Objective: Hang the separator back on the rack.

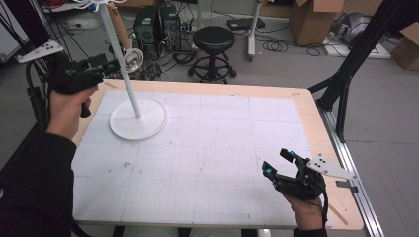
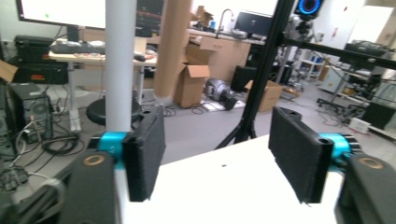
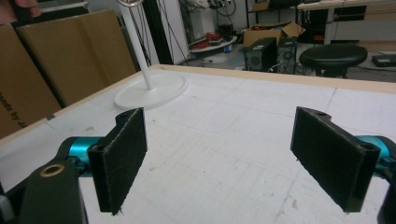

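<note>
The left tool [image 1: 114,66] was held up at the far left corner of the worktop [image 1: 207,148], level with the white pole [image 1: 121,59] of a stand whose round white base [image 1: 138,119] sat flat on the gridded surface; in the left gripper view its jaws stood wide apart, released, with nothing between the pads, and the pole [image 2: 120,65] rose just beside and behind the left-hand jaw, not yet between the two. A clear, rounded, glassy piece [image 1: 132,59] sat against the pole near that tool in the high view; what it was, or how it was fixed to the pole, could not be told. The right tool [image 1: 281,163] rested low near the front right edge of the worktop, well apart from the stand; its jaws too were spread and released, holding nothing, and its own view looked across the bare grid toward the base [image 3: 152,88].

The step in hand seemed to be the left tool's approach to the pole, or to the piece on it; the grasp was not yet made. The next move would likely call for shifting the left tool sideways until the pole or the piece sat squarely between the pads, then closing gently, since a push on the upper pole could tip the stand on its base; the right tool looked free to steady the base if needed.
</note>
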Demonstrator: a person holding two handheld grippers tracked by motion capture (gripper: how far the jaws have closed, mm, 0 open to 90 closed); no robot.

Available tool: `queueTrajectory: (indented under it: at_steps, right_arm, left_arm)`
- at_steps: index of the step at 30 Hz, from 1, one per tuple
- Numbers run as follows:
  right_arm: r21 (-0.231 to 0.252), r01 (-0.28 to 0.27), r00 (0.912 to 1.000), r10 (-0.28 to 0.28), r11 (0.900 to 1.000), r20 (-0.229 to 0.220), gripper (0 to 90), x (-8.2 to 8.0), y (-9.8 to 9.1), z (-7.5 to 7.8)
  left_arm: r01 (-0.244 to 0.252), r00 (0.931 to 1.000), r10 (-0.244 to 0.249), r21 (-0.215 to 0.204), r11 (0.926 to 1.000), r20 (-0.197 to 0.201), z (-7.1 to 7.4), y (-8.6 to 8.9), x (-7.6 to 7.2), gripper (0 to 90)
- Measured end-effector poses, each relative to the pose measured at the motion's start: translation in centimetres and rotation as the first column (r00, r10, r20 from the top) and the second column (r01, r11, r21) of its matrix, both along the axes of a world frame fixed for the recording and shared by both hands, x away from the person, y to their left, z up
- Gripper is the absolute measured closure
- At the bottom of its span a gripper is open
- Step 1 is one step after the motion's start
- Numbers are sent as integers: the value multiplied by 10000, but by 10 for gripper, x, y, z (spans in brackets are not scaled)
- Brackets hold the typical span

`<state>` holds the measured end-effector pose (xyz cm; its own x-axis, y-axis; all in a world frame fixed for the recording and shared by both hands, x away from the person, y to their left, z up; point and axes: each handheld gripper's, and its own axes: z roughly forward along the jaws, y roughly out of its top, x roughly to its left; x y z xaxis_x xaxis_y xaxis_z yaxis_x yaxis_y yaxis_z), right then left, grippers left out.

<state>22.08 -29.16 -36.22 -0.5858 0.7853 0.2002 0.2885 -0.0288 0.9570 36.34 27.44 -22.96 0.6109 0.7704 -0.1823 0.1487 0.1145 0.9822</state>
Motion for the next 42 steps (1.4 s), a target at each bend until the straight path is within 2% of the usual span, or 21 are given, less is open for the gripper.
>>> queueTrajectory:
  at_steps: [1, 3, 6, 8, 9, 13, 15, 16, 18, 19, 23, 24, 29, 31, 42]
  right_arm:
    - [-12, 20, 10000, -20, 10000, -7, 177, 0, 0, -1]
    - [-49, 71, 10000, -71, 10000, 1, 177, 0, -1, -2]
    - [-203, 113, 9999, -112, 9997, 77, 176, 0, -2, -3]
    - [-245, 135, 9999, -133, 9996, 88, 176, 0, -2, -4]
    - [-285, 146, 9999, -145, 9995, 40, 177, 0, -2, -6]
    - [-480, 217, 9998, -214, 9986, 60, 176, 1, -1, -10]
    - [-638, 233, 9997, -230, 9977, 54, 176, 2, 0, -11]
    - [-714, 221, 9997, -216, 9972, 70, 176, 1, 0, -12]
    - [-799, 212, 9997, -203, 9966, 118, 177, 1, 0, -13]
    - [-827, 220, 9997, -208, 9963, 157, 177, 0, 0, -13]
    - [-805, 296, 9993, -277, 9963, 247, 177, -3, -2, -14]
    - [-777, 347, 9992, -331, 9964, 220, 176, -4, -3, -14]
    - [-727, 493, 9987, -482, 9961, 164, 176, -5, -4, -15]
    - [-737, 510, 9986, -497, 9960, 197, 176, -6, -4, -15]
    - [-867, 482, 9988, -471, 9951, 153, 176, -6, 0, -16]
  left_arm:
    - [0, 10000, 0, 0, 10000, 0, 0, 0, 0, 320]
    - [429, 9989, -426, -131, 9990, 197, -14, 4, -15, 297]
    - [532, 9983, -529, -99, 9985, 244, -27, 6, -27, 241]
    - [636, 9979, -635, -94, 9979, 156, -39, 6, -36, 231]
    - [657, 9978, -656, -164, 9977, 63, -50, 5, -44, 187]
    - [1023, 9946, -1019, -232, 9945, 194, -74, -2, -61, 182]
    - [1190, 9927, -1184, -283, 9925, 221, -80, -4, -65, 184]
    - [1454, 9892, -1450, -209, 9891, 205, -90, -8, -73, 184]
    - [1453, 9893, -1449, -191, 9892, 194, -95, -11, -76, 184]
    - [1505, 9884, -1505, 47, 9886, 190, -104, -17, -84, 183]
    - [1633, 9864, -1634, 107, 9865, 155, -114, -23, -92, 183]
    - [1784, 9839, -1785, 163, 9838, 44, -121, -26, -96, 184]
    - [1779, 9840, -1778, 52, 9840, -56, -133, -27, -100, 189]
    - [1775, 9839, -1773, 81, 9841, -216, -140, -26, -103, 189]
    - [1701, 9850, -1703, -89, 9854, -287, -146, -22, -106, 191]
